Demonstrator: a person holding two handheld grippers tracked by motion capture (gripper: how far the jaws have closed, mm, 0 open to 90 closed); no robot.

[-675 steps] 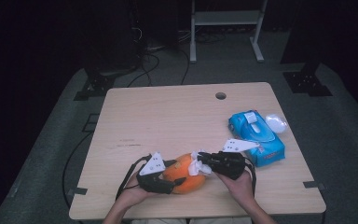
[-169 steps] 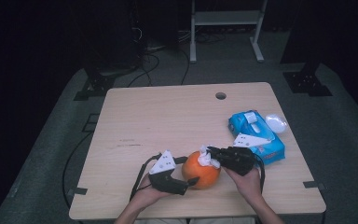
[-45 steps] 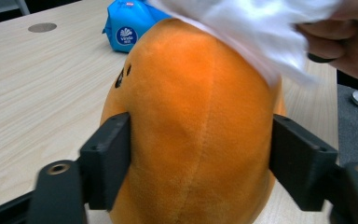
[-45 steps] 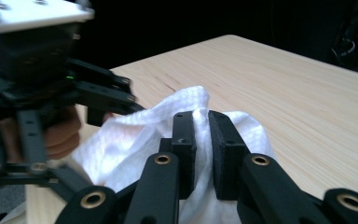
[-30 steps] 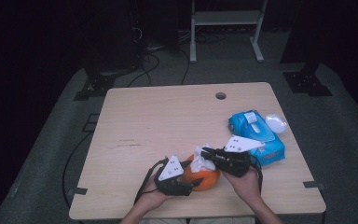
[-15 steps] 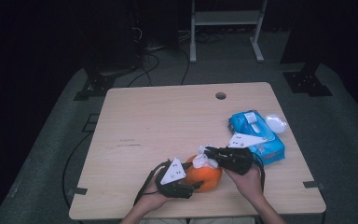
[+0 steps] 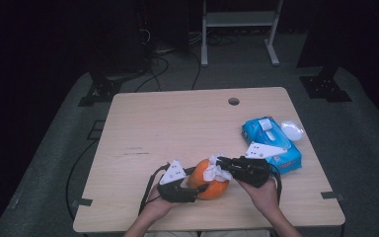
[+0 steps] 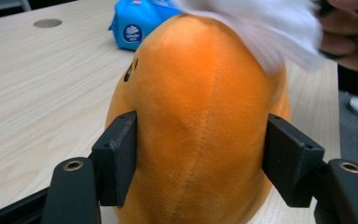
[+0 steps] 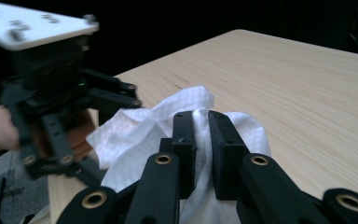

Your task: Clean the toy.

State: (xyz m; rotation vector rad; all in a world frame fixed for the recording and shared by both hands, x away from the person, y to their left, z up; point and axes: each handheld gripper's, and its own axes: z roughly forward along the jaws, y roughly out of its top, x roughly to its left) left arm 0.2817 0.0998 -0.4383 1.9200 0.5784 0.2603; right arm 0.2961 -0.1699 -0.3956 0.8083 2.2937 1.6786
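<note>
An orange plush toy (image 7: 210, 181) stands near the table's front edge, and in the left gripper view its orange body (image 8: 200, 121) sits between my two black jaws. My left gripper (image 7: 197, 188) is shut on it from the left, pads pressed into both flanks. My right gripper (image 7: 220, 163) comes in from the right, shut on a crumpled white tissue (image 7: 213, 171) that lies against the toy's top. In the right gripper view the tissue (image 9: 140, 133) is pinched between the jaws of the right gripper (image 9: 201, 135). The same tissue (image 8: 270, 32) drapes over the toy's upper right.
A blue tissue pack (image 7: 270, 142) lies to the right, its end (image 8: 137, 21) showing behind the toy. A clear round lid (image 7: 292, 130) rests beside it. The wooden table (image 7: 177, 123) has a round hole (image 7: 233, 101) at the back. Cables trail on the floor beyond.
The toy and both grippers have shifted slightly; the tissue stays pressed on the toy's top. Both grips are unchanged.
</note>
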